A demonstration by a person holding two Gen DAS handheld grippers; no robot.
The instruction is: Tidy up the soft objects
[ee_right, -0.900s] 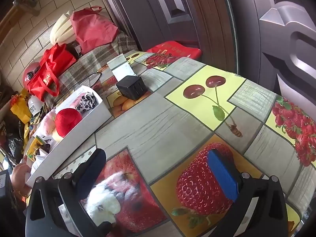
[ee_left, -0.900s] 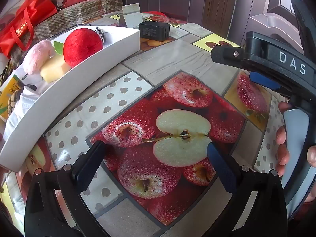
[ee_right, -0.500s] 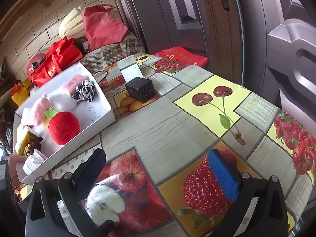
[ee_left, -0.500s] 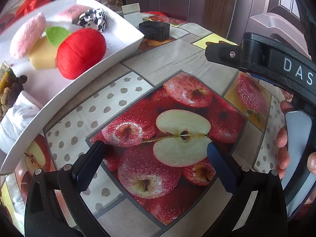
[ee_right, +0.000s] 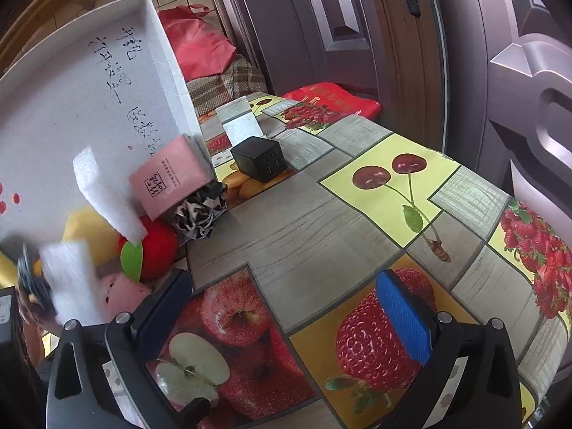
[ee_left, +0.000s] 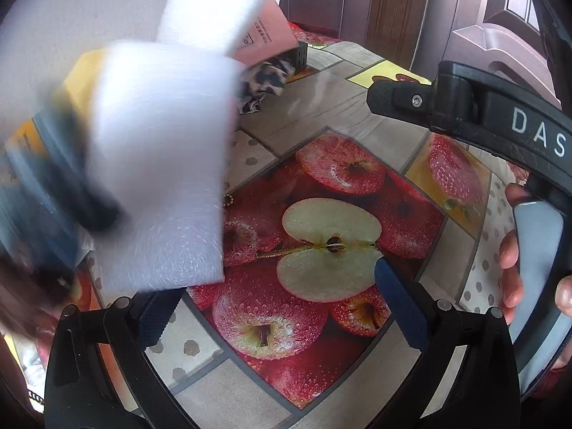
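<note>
The white tray [ee_right: 71, 82] is tipped up steeply on the left, its contents sliding out onto the table. A red plush apple [ee_right: 161, 246], a yellow plush [ee_right: 89, 228], a pink plush [ee_right: 121, 293], a black-and-white patterned cloth [ee_right: 200, 211], a pink packet [ee_right: 171, 178] and white foam sheets [ee_right: 103, 193] spill at its lower edge. In the left wrist view a blurred foam sheet [ee_left: 161, 164] fills the left, with the patterned cloth [ee_left: 264, 78] behind. My left gripper [ee_left: 279, 304] and right gripper [ee_right: 282, 307] are open and empty over the fruit-print tablecloth.
A black box [ee_right: 259, 159] and a folded white card [ee_right: 239, 121] stand at the table's far side. Red bags [ee_right: 200, 43] lie on a plaid seat beyond. The right gripper's body [ee_left: 493, 118] and the hand holding it fill the right of the left wrist view.
The white tray has been tipped up from flat to steep, and the soft toys, cloth, packet and foam sheets have tumbled out toward the table. Both grippers stayed open and nearly still.
</note>
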